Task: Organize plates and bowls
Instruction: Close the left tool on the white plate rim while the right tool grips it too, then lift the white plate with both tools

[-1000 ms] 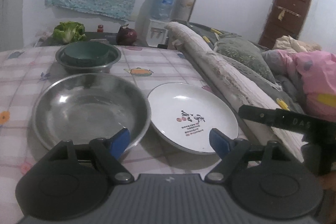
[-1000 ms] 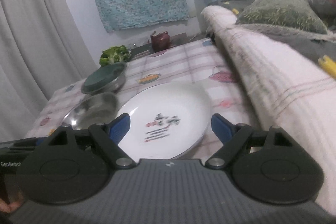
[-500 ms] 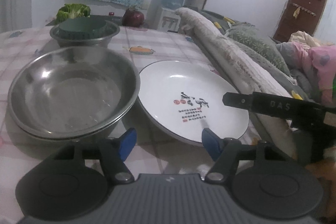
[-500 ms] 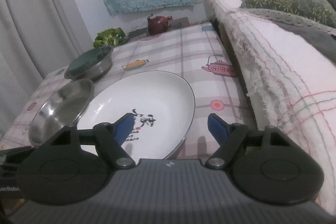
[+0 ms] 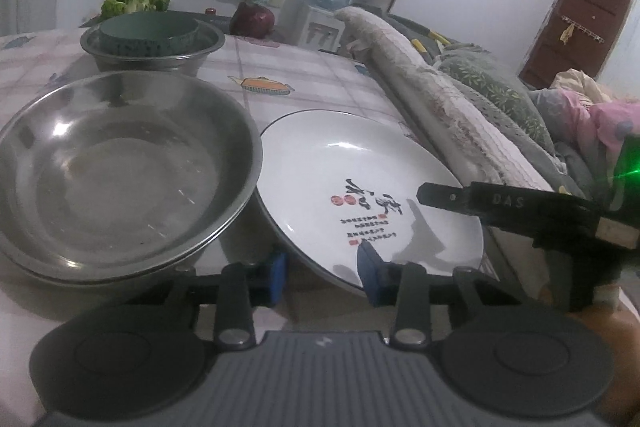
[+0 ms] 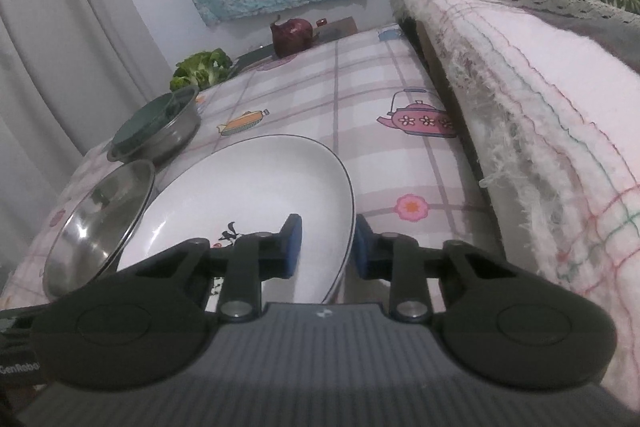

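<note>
Here, going left to right, the large shiny stainless-steel bowl [image 5: 120,167] is sitting empty on the checked-cloth worktop [image 5: 320,87]; behind it a smaller steel bowl [image 5: 152,53] is carrying a dark green dish [image 5: 150,33]. Just right of the big bowl, touching or nearly so, the white ceramic plate with black lettering and a thin dark rim [image 5: 360,187] is lying flat near the worktop's edge, beside a rolled pink blanket [image 5: 432,99].

The left gripper [image 5: 322,275] has just been narrowing its jaws, and the plate's near-left rim is lying between them; whether the pads are pressing yet I cannot tell. The right gripper [image 6: 326,247] has likewise been narrowing, and its jaws are straddling the right rim, one pad over the face and one outside; a full pinch is not clear.

The plate is probably stiff, fairly heavy, glazed and slippery, and breakable. The thin upturned rim on opposite sides is looking like the sensible hold, with a level lift.
</note>
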The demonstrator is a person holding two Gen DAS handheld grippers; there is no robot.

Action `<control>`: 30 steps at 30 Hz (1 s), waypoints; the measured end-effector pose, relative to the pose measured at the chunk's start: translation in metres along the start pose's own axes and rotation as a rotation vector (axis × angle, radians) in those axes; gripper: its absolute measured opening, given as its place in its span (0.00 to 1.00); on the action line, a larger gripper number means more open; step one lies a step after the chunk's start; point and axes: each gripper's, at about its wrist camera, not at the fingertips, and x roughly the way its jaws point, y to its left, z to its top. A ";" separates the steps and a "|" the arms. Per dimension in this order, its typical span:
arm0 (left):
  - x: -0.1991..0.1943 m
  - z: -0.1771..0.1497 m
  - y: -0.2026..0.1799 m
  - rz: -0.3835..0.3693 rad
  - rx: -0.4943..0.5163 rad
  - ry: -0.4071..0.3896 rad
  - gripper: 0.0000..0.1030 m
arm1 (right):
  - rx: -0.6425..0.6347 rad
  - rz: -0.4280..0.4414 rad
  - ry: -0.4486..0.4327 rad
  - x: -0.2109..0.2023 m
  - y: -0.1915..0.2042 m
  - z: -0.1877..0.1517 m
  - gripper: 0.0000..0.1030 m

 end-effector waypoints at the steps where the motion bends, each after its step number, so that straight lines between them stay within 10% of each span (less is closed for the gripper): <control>1: 0.000 0.000 0.001 -0.005 -0.001 0.002 0.36 | -0.006 -0.004 0.001 -0.001 0.001 0.000 0.23; 20: -0.034 -0.019 0.006 -0.068 -0.014 0.040 0.35 | -0.010 -0.038 0.042 -0.050 0.025 -0.044 0.23; 30: -0.064 -0.038 -0.002 -0.136 0.064 0.064 0.15 | 0.113 0.017 0.026 -0.090 0.036 -0.083 0.28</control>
